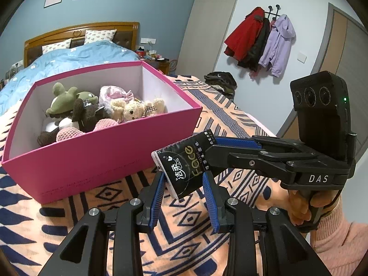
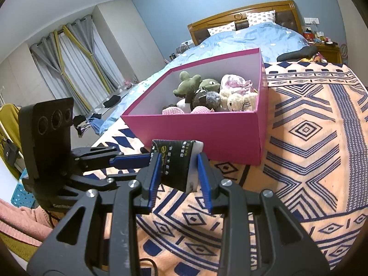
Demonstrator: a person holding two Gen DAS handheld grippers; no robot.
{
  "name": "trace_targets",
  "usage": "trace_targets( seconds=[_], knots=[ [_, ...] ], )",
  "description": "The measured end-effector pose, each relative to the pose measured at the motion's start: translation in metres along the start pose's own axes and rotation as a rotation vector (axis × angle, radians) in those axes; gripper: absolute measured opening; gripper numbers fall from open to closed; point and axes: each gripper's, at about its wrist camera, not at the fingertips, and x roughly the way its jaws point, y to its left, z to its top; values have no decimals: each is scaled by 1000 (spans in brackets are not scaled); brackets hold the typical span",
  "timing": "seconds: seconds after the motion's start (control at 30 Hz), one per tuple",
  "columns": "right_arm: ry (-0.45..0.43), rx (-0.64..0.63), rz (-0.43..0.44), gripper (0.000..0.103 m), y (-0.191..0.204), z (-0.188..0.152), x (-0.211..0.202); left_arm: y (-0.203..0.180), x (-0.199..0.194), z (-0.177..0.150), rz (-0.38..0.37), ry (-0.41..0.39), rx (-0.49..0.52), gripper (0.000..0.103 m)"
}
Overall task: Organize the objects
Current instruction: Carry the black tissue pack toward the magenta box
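A small black plastic-wrapped pack of facial tissues (image 1: pixel 181 165) (image 2: pixel 176 164), white at its ends, is held in the air above the orange blanket with dark blue geometric patterns (image 1: pixel 207 230) (image 2: pixel 310 138), just in front of the near wall of the box. The right gripper (image 1: pixel 208 148) (image 2: pixel 178 172) grasps one end of the pack, its blue-padded fingers pressed against both sides. The left gripper (image 1: pixel 184 188) (image 2: pixel 150 157) surrounds the other end; one blue pad touches the pack while the other stands slightly off it, so I cannot tell whether it is clamped. The open pink cardboard box (image 1: pixel 92 161) (image 2: pixel 207 126) sits on the blanket towards the bed's left edge, and it holds a heap of plush toys (image 1: pixel 92 108) (image 2: pixel 214 94): a green one, brown ones, cream bears and pink knitted ones. Beyond the box lies a light blue quilt (image 1: pixel 69 57) (image 2: pixel 253 36), running up to the wooden headboard (image 1: pixel 80 32) (image 2: pixel 241 11).
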Motion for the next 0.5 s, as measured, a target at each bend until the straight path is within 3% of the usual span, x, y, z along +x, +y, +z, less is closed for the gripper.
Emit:
trace_targets(
  seconds=[0.5],
  knots=[
    [-18, -10, -4, 35, -1, 8, -2, -2, -2, 9, 8, -16, 18, 33]
  ],
)
